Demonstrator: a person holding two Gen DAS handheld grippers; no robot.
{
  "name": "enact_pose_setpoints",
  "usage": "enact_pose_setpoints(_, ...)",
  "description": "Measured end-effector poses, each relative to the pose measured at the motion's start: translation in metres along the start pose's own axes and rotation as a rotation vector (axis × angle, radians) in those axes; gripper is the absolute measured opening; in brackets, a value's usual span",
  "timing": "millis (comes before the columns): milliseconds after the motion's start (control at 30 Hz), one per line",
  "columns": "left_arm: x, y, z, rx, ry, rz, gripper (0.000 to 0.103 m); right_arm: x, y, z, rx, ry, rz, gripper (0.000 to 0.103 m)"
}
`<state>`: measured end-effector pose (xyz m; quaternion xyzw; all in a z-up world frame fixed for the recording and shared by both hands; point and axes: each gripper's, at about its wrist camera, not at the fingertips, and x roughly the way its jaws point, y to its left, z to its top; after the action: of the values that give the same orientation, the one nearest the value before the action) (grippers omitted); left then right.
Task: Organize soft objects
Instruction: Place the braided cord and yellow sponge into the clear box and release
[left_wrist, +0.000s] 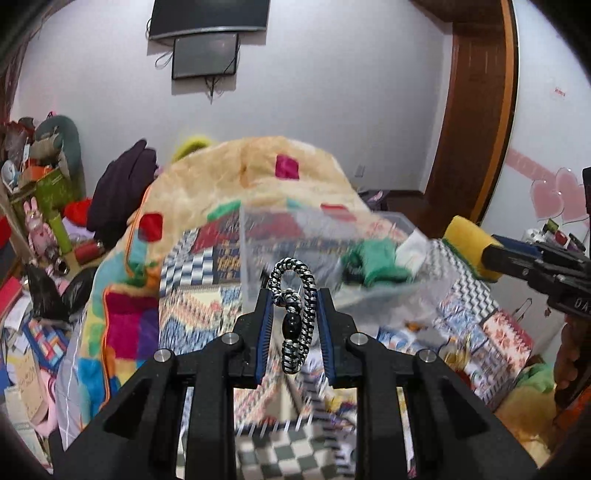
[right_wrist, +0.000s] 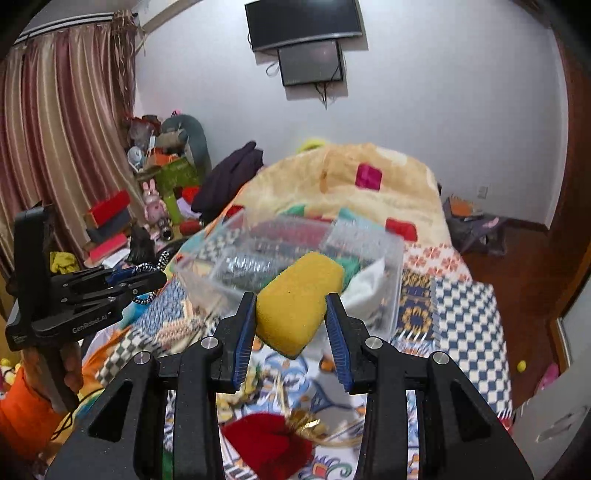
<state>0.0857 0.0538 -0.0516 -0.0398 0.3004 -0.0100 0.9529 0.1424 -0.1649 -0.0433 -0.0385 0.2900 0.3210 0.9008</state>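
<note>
You are working over a bed covered in a patchwork quilt (right_wrist: 465, 306), with a heaped fleece blanket (right_wrist: 369, 184) behind it and a cluttered corner in the left of both views. A clear plastic bin (right_wrist: 391, 258) sits on the quilt at the centre of the right wrist frame; motion blur softens it, but a green cloth (left_wrist: 373, 262) and something white already lie inside.

Your right gripper (right_wrist: 291, 317) is clamped on a yellow sponge (right_wrist: 299, 299), held up in front of the bin's near wall. In the left wrist view the same sponge shows at the right edge, apart from the bin.

Your left gripper (left_wrist: 293, 317) holds a black-and-white braided hair tie (left_wrist: 295, 306) with a dark bead; the loop stands upright between the pads, and the bin lies beyond it in the upper centre of that frame.

By my reading, both items are mid-carry toward the bin, neither yet over its opening. Next, bring each one above the rim before letting go, one hand at a time so the grippers do not crowd each other. The tie is thin and may snag on a pad, so open fully. A red soft item (right_wrist: 266, 439) low in the right wrist frame looks left to collect.
</note>
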Motion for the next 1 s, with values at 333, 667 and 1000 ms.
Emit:
enact_pose_setpoints(333, 0.025, -0.014, 0.042, 0.01, -0.025, -0.045, 0.023, 0.02, -0.012, 0.022, -0.014, -0.045, -0.067, 0.034)
enact_pose_setpoints(667, 0.086, -0.029, 0.044, 0.023, 0.076, -0.073, 0.023, 0.061, -0.032, 0.012, 0.025, 0.061, -0.096, 0.034)
enact_pose_setpoints(1000, 0.118, -0.038, 0.037, 0.062, 0.164, -0.073, 0.035, 0.085, -0.032, -0.001, 0.004, 0.152, -0.099, 0.035)
